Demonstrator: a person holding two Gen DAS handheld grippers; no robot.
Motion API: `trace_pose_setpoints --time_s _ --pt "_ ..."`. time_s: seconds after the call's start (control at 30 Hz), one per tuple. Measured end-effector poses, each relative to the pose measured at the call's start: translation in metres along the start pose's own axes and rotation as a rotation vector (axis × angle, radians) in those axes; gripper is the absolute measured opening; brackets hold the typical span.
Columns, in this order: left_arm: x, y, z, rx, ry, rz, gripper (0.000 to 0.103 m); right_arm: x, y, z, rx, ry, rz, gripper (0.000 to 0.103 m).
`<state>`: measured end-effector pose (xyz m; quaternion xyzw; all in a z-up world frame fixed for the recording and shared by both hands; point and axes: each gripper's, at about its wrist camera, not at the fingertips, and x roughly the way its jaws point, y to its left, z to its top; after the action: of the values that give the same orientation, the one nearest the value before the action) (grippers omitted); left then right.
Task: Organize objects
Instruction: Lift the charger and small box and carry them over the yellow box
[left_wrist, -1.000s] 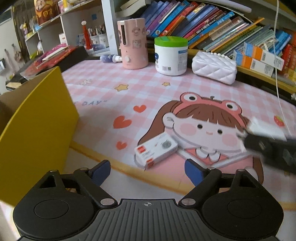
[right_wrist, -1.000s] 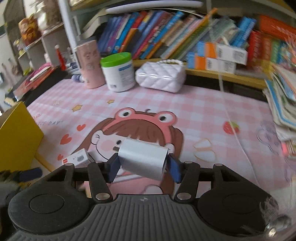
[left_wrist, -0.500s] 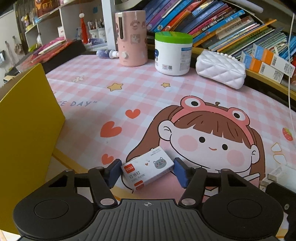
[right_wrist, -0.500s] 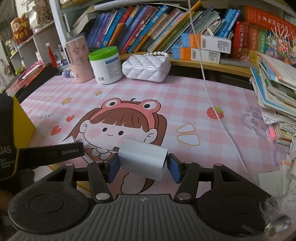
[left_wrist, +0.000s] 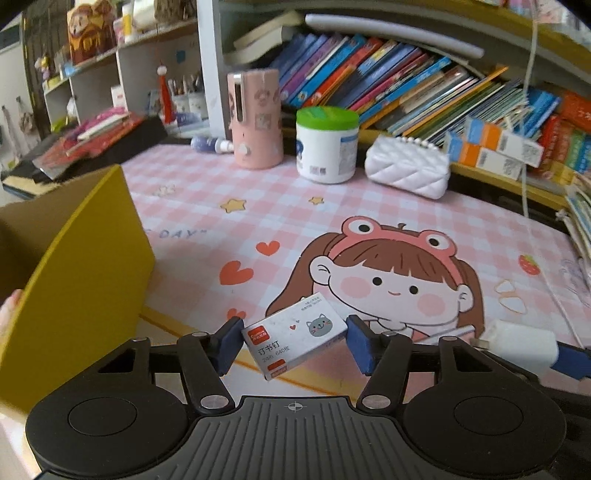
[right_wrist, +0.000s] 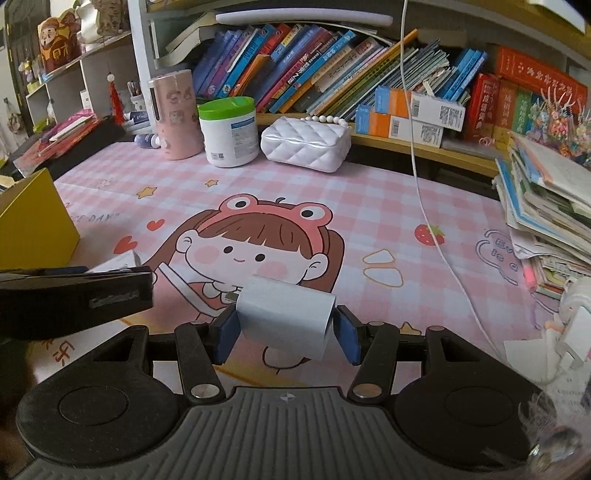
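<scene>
The left gripper (left_wrist: 293, 341) holds a small white staple box (left_wrist: 294, 339) between its blue pads, the box turned at a slant with its cat print facing up and lifted just off the desk mat (left_wrist: 369, 206). The right gripper (right_wrist: 286, 326) is clamped on a white charger block (right_wrist: 286, 315), a pad pressed to each side and the plug end pointing away from the camera. In the left wrist view the charger shows at the right edge, near the staple box but apart from it.

A yellow box (left_wrist: 88, 280) stands open to the left of the left gripper, its wall close beside the gripper's left finger.

The mat is pink checked, printed with a cartoon girl in a frog hat, hearts and stars. At its far edge stand a pink cylindrical container (left_wrist: 256, 118), a white tub with a green lid (left_wrist: 327, 144) and a white quilted purse (left_wrist: 408, 171) in a row. Behind them a low shelf carries leaning books (right_wrist: 332, 62). A white cable (right_wrist: 424, 184) hangs down across the mat, and a stack of papers (right_wrist: 546, 218) rises on the right.
</scene>
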<state>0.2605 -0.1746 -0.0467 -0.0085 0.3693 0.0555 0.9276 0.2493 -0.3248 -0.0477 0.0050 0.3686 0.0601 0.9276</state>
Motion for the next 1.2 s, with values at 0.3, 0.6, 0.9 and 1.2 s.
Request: trace_pose_setpoints --time_s 0.3,0.6,0.9,1.2 --pt "-0.047 0.015 -0.024 0.038 -0.051 -0.02 0.059 -0.028 0.024 -0.019 -0.022 -0.021 -0.085 0.053" --pt "-0.088 0.051 -0.051 0.035 -0.086 -0.053 0.059 -0.064 0.059 -0.038 -0.031 -0.048 -0.104 0.053" --pt "-0.121 0.109 -0.074 -0.004 -0.103 -0.008 0.059 -0.095 0.119 -0.058 -0.068 -0.06 -0.074 0.053" --pt "-0.15 0.167 -0.096 -0.026 -0.123 0.077 0.059 -0.118 0.186 -0.076 -0.117 -0.074 -0.002 0.053"
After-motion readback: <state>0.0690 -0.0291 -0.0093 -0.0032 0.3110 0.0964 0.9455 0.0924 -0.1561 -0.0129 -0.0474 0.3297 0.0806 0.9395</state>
